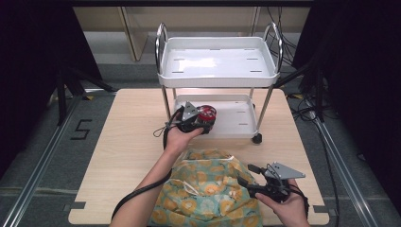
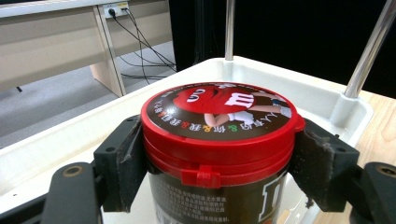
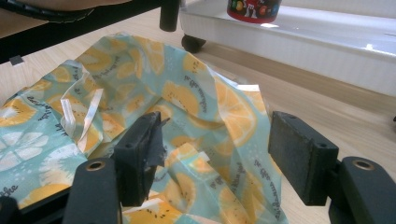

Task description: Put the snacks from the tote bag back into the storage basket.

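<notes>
Red-lidded candy jar (image 2: 219,140), upright, clamped at its sides by the left gripper (image 1: 195,118) over the cart's lower tray (image 1: 239,124) at its left edge; right gripper (image 1: 265,182) agape, empty, over the citrus-print bag (image 1: 208,189).

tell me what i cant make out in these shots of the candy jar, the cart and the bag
- Candy jar: its base is cut off by the bottom edge of the left gripper view; in the right gripper view the top edge crops its lid.
- Fine print on the jar's side: too small to read.
- Fabric bag: its contents are hidden by its own folds, and the high view's bottom edge crops it.
- Cart's lower tray: its far part is hidden under the upper tray in the high view.
</notes>
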Demonstrator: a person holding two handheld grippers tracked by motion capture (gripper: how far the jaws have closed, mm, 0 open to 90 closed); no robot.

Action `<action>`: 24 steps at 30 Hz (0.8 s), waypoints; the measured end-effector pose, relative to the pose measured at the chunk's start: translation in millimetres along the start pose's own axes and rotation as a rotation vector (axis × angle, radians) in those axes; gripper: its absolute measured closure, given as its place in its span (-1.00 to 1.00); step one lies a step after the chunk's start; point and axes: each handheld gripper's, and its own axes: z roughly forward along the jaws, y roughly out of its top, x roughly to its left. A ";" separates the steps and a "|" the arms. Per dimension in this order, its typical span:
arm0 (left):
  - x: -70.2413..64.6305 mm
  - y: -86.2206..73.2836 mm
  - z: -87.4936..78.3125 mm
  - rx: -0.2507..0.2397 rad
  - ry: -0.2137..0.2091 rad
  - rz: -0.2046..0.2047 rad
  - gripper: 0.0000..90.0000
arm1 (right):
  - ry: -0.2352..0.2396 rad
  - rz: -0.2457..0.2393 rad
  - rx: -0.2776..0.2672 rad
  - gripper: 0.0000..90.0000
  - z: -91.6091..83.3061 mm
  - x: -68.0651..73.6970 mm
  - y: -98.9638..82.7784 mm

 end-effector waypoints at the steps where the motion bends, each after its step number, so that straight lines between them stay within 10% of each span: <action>1: 0.0 0.0 0.0 0.002 0.002 0.001 -0.44 | 0.003 0.032 0.011 -0.20 -0.6 2.3 -0.2; 24: 3.3 -6.2 4.6 0.013 0.016 -0.017 -0.44 | 0.017 0.034 -0.010 -0.20 2.1 2.2 -1.2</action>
